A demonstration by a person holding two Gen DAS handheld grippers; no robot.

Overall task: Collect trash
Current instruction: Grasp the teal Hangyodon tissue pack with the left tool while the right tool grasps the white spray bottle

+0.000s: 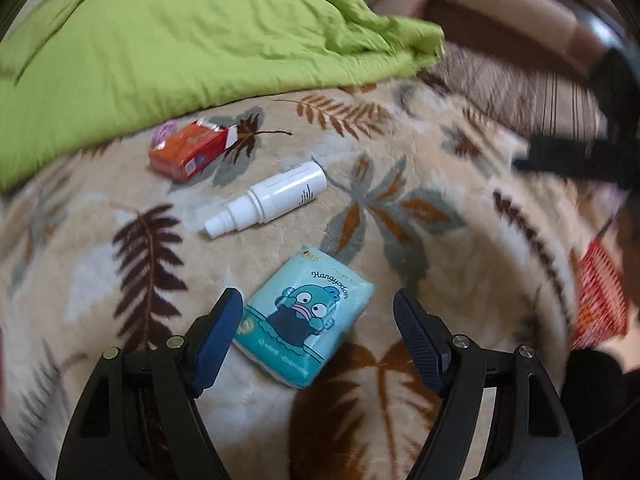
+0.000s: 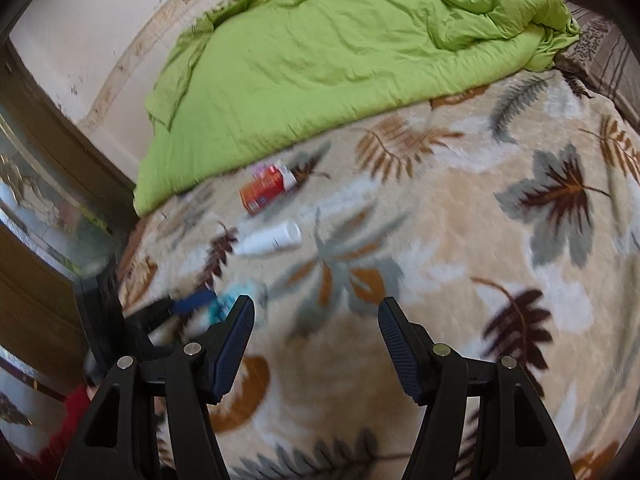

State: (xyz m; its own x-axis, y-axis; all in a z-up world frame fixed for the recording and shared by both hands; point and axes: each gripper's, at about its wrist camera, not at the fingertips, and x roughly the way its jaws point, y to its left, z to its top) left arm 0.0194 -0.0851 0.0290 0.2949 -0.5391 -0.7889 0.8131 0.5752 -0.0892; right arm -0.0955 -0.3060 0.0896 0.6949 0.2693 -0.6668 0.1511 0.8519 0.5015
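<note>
Teal, soft plastic-wrapped tissue pack (image 1: pixel 305 330) lies on the leaf-print blanket (image 1: pixel 460 264) between my spread, empty left tongs (image 1: pixel 318 322); light and squashy, I'd pinch its long sides, right tongs (image 2: pixel 316 322) likewise released.

Left gripper (image 1: pixel 318 312) spread wide — tissue pack (image 1: pixel 306 322) lies between its fingers.

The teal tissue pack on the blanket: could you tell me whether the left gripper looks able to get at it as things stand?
Probably yes. The left gripper is open, and the teal tissue pack lies flat on the leaf-print blanket right between its fingers, with nothing on top of it; the white bottle lies apart, farther off.
</note>
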